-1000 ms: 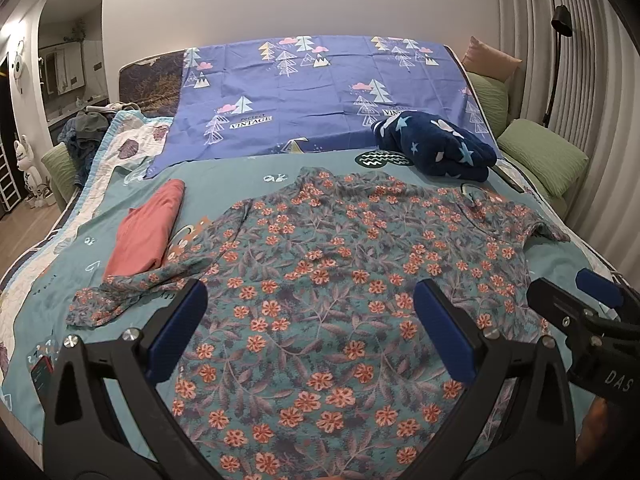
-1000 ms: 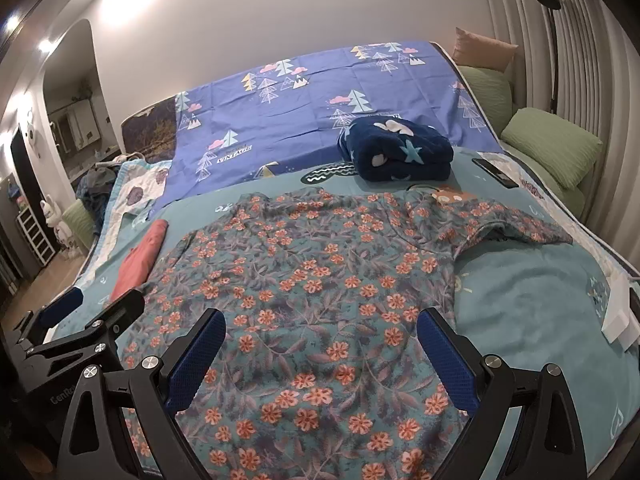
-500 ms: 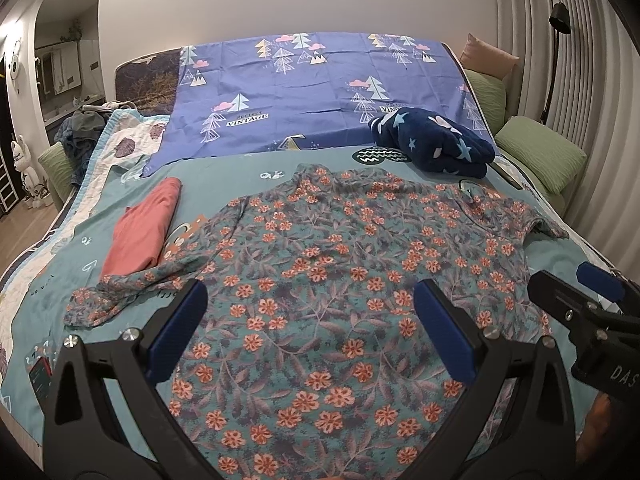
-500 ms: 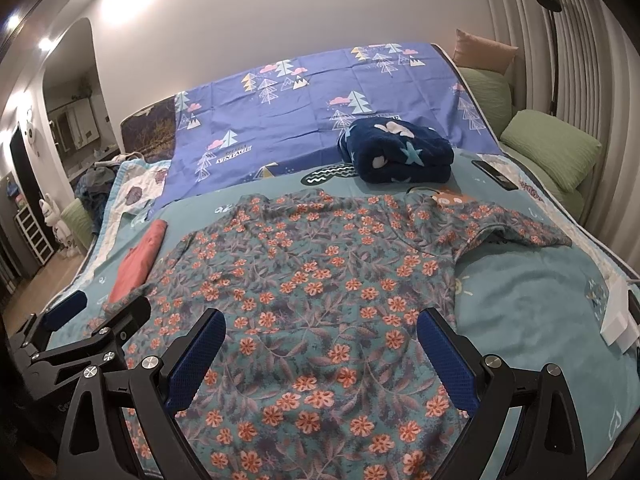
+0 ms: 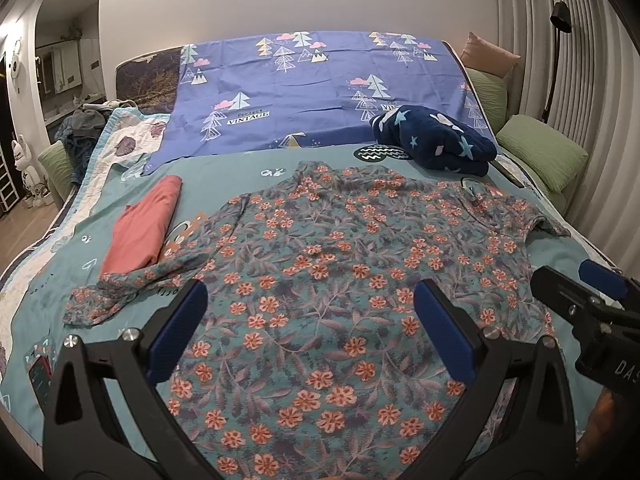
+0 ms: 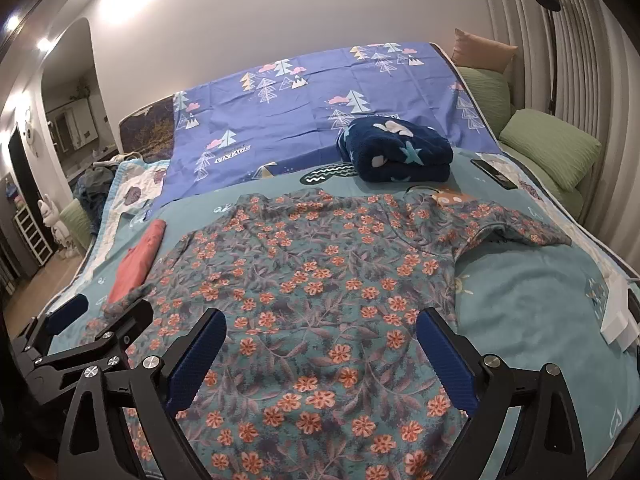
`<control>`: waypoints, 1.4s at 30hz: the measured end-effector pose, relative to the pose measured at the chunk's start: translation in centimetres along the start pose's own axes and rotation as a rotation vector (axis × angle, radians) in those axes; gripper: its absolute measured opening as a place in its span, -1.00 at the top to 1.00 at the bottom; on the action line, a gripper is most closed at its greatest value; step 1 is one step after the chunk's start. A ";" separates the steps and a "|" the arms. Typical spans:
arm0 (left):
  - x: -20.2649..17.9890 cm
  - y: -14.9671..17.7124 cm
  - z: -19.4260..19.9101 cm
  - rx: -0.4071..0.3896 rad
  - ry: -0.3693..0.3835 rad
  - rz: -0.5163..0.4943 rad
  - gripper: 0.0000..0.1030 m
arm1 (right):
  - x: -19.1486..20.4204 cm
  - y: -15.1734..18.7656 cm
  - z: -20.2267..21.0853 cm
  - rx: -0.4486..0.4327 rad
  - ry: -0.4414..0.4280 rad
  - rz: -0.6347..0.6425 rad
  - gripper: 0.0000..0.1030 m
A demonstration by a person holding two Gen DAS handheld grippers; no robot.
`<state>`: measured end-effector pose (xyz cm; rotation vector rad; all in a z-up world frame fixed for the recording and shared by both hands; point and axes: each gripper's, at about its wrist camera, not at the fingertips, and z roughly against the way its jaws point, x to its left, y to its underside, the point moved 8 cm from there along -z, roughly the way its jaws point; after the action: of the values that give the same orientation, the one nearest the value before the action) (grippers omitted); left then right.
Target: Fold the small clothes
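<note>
Your left gripper (image 5: 308,328) and right gripper (image 6: 320,356) hung wide open, empty, over the flat floral shirt (image 5: 360,264) ahead. Folding seemed unstarted; next, pinch a sleeve.

A teal shirt (image 5: 340,264) printed with orange flowers is laid flat and unfolded on the bed, collar toward the far side, both short sleeves spread outward. A folded coral garment (image 5: 144,228) is placed just beside its left sleeve.
</note>
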<state>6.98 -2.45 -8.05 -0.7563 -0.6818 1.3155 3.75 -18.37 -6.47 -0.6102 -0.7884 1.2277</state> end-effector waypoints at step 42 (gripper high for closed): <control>0.6 0.2 -0.1 0.006 0.024 0.023 -0.98 | 1.7 1.0 -0.7 0.059 -0.038 0.043 0.50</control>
<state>7.06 -1.80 -8.31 -0.7757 -0.6516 1.3266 3.93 -16.48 -7.31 -0.5595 -0.7720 1.3008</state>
